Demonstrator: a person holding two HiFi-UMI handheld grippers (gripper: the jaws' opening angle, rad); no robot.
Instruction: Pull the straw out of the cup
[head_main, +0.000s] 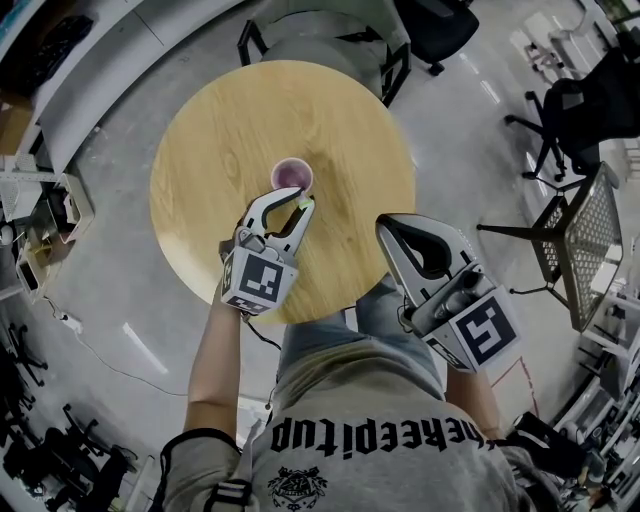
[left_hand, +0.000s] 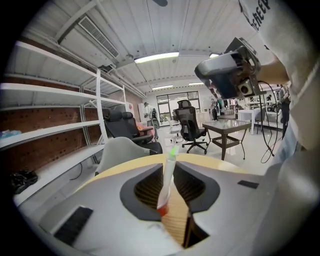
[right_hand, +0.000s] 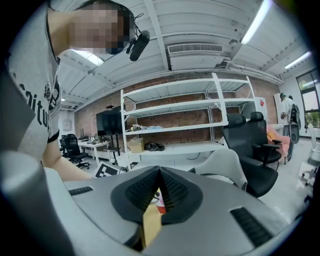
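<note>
A small red cup (head_main: 292, 175) stands near the middle of the round wooden table (head_main: 240, 120). A white straw with a green tip (left_hand: 169, 170) rises from the cup (left_hand: 161, 211) between the jaws of my left gripper (left_hand: 169, 162). Both jaw tips sit against the straw's sides. In the head view the left gripper (head_main: 300, 203) is at the cup's near edge, with the straw's green tip (head_main: 303, 204) at its tips. My right gripper (head_main: 383, 224) hovers over the table's near right part, shut and holding nothing. In the right gripper view (right_hand: 159, 171) the cup (right_hand: 159, 202) shows low behind the meeting jaws.
A grey shell chair (head_main: 320, 35) stands at the table's far side. A black office chair (head_main: 570, 110) and a mesh-topped side table (head_main: 590, 240) are on the right. White shelving (left_hand: 55, 105) lines the brick wall, and more office chairs (left_hand: 190, 125) stand beyond.
</note>
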